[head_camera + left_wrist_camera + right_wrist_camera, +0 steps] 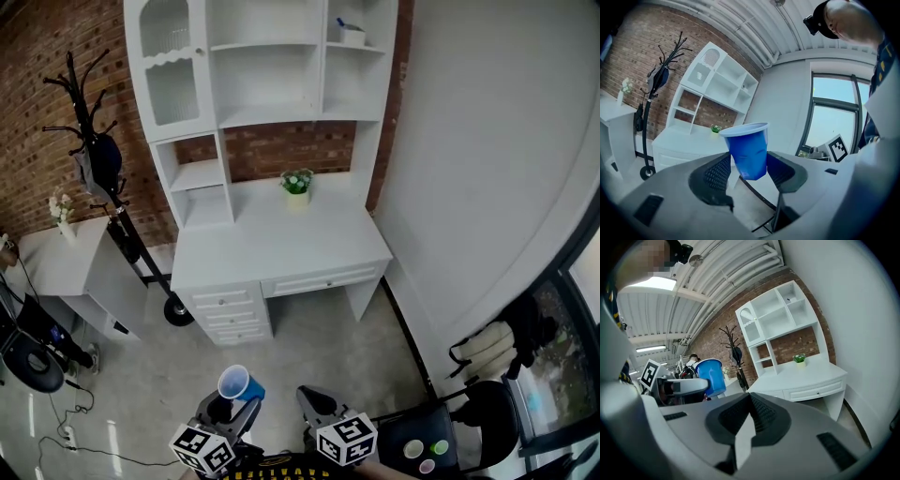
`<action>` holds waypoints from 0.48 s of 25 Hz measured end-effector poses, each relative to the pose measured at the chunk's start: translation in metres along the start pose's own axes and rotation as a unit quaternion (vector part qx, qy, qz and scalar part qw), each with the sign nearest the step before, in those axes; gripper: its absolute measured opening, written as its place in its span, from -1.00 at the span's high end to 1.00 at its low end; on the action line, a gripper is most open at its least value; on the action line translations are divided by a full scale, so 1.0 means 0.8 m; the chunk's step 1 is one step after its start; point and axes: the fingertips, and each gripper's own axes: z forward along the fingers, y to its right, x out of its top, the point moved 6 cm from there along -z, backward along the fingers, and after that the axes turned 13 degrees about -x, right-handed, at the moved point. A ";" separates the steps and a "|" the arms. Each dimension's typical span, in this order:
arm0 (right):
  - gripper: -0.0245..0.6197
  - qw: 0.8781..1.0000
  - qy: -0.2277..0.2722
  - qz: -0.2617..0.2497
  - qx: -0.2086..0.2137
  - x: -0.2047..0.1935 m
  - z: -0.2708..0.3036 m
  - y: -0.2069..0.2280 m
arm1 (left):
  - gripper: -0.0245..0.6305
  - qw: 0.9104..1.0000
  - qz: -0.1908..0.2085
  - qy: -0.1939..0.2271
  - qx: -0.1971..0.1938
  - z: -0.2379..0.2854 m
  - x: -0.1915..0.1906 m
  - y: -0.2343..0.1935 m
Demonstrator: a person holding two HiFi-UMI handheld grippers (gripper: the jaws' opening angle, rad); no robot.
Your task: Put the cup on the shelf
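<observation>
While jaws of the left gripper (750, 163) pinch the cup (746, 143) low (right gripper (751, 401) closed, empty), it may topple out.

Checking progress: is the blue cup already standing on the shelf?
No, the blue cup sits between the left gripper's jaws, well short of the white shelf.

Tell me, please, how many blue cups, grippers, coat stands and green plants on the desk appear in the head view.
blue cup: 1
grippers: 2, the left gripper shut on the cup and the right gripper shut on nothing
coat stand: 1
green plant on the desk: 1
Total: 5
</observation>
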 end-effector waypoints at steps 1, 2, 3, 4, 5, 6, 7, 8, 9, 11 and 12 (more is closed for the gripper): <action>0.90 1.000 -0.001 -0.002 0.009 0.004 0.010 0.004 | 0.18 1.000 0.001 0.000 0.007 0.006 0.003 -0.006; 0.90 1.000 -0.002 -0.003 0.016 0.009 0.021 0.009 | 0.18 1.000 0.000 0.000 0.014 0.014 0.006 -0.012; 0.90 1.000 -0.002 -0.003 0.022 0.015 0.032 0.017 | 0.18 1.000 -0.001 0.000 0.020 0.023 0.009 -0.018; 0.90 1.000 -0.002 -0.002 0.027 0.021 0.042 0.026 | 0.18 1.000 0.000 0.000 0.025 0.033 0.013 -0.024; 0.90 0.999 -0.002 -0.001 0.032 0.028 0.053 0.035 | 0.18 1.000 0.001 0.000 0.031 0.044 0.018 -0.030; 0.90 0.999 -0.003 0.000 0.037 0.034 0.062 0.044 | 0.18 0.999 0.003 -0.001 0.037 0.054 0.023 -0.034; 0.90 0.999 -0.004 0.001 0.042 0.040 0.071 0.053 | 0.18 0.999 0.005 -0.002 0.042 0.065 0.029 -0.038; 0.90 0.999 -0.005 0.002 0.047 0.046 0.080 0.062 | 0.18 0.999 0.007 -0.003 0.046 0.077 0.034 -0.042; 0.90 0.999 -0.007 0.002 0.052 0.053 0.089 0.071 | 0.19 0.999 0.008 -0.004 0.049 0.090 0.038 -0.045; 0.90 0.998 -0.005 0.002 0.061 0.067 0.105 0.091 | 0.18 0.998 0.013 -0.007 0.055 0.117 0.048 -0.051; 0.90 0.998 -0.002 0.003 0.065 0.074 0.113 0.102 | 0.18 0.998 0.017 -0.008 0.058 0.130 0.053 -0.054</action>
